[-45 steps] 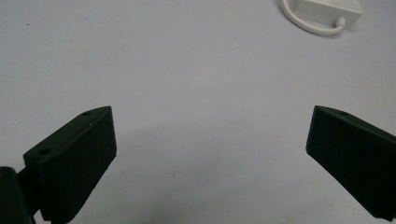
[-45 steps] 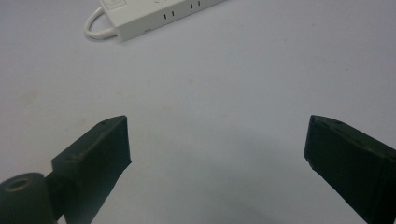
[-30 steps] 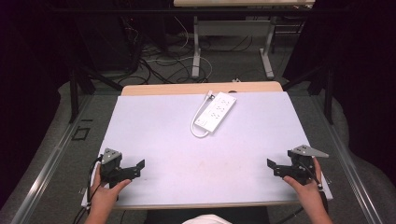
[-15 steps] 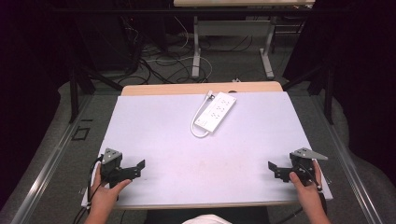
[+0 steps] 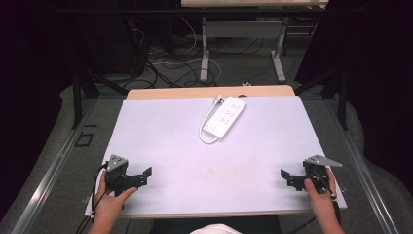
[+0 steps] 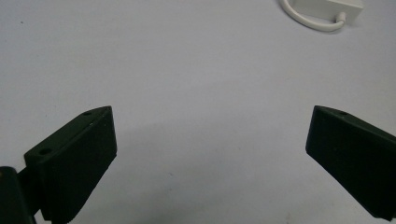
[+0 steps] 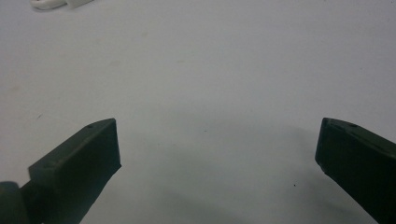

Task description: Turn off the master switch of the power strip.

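Note:
A white power strip (image 5: 225, 116) with a short looped white cord (image 5: 206, 131) lies at the far middle of the white tabletop (image 5: 175, 131). My left gripper (image 5: 146, 174) rests near the front left corner, held by a hand, its jaws wide open over bare table. My right gripper (image 5: 285, 176) sits near the front right corner, also open with nothing between its jaws. In the left gripper view (image 6: 212, 135) the cord loop (image 6: 310, 19) and the strip's end show at the top right. A bit of the strip (image 7: 60, 3) peeks in at the top left of the right gripper view (image 7: 217, 144).
The table has a wooden strip (image 5: 209, 92) along its far edge. Beyond it stand the legs of another desk (image 5: 204, 48) and tangled cables (image 5: 165, 53) on the floor. Dark curtains close in both sides.
My right gripper has drifted slightly down toward the table's front edge. The left gripper and the power strip have stayed put.

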`<state>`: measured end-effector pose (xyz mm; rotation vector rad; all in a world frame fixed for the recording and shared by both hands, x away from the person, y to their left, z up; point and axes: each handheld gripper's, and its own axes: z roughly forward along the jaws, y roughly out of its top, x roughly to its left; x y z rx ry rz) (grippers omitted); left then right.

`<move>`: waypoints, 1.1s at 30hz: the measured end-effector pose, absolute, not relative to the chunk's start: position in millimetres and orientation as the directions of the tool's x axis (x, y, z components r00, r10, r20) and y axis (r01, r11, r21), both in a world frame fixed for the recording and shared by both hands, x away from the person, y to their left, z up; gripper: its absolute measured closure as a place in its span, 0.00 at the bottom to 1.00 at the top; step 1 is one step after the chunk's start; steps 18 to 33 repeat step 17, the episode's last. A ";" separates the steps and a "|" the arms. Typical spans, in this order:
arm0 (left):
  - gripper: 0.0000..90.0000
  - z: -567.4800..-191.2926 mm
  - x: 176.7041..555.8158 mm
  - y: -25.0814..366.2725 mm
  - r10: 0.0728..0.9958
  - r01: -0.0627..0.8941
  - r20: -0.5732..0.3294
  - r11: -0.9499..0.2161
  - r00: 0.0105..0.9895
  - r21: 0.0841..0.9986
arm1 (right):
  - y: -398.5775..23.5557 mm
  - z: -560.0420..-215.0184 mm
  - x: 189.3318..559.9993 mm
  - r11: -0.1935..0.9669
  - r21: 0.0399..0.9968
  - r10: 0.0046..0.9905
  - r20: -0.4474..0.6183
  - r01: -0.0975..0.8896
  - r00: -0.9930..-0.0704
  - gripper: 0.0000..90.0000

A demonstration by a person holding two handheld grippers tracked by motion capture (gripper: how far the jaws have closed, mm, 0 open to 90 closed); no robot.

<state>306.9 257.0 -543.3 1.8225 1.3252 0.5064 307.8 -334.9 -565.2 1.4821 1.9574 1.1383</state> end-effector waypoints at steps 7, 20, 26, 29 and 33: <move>0.02 -543.3 306.8 256.8 0.920 0.595 -0.135 -0.122 0.369 0.795 | -334.2 -565.1 307.0 0.095 0.804 0.933 0.135 0.588 -0.335 0.00; 0.02 -543.6 307.6 256.6 0.921 0.599 -0.140 -0.117 0.365 0.792 | -334.1 -565.0 307.0 0.106 0.804 0.932 0.124 0.585 -0.339 0.00; 0.02 -543.6 307.6 256.6 0.921 0.599 -0.140 -0.117 0.365 0.792 | -334.1 -565.0 307.0 0.106 0.804 0.932 0.124 0.585 -0.339 0.00; 0.02 -543.6 307.6 256.6 0.921 0.599 -0.140 -0.117 0.365 0.792 | -334.1 -565.0 307.0 0.106 0.804 0.932 0.124 0.585 -0.339 0.00; 0.02 -543.6 307.6 256.6 0.921 0.599 -0.140 -0.117 0.365 0.792 | -334.1 -565.0 307.0 0.106 0.804 0.932 0.124 0.585 -0.339 0.00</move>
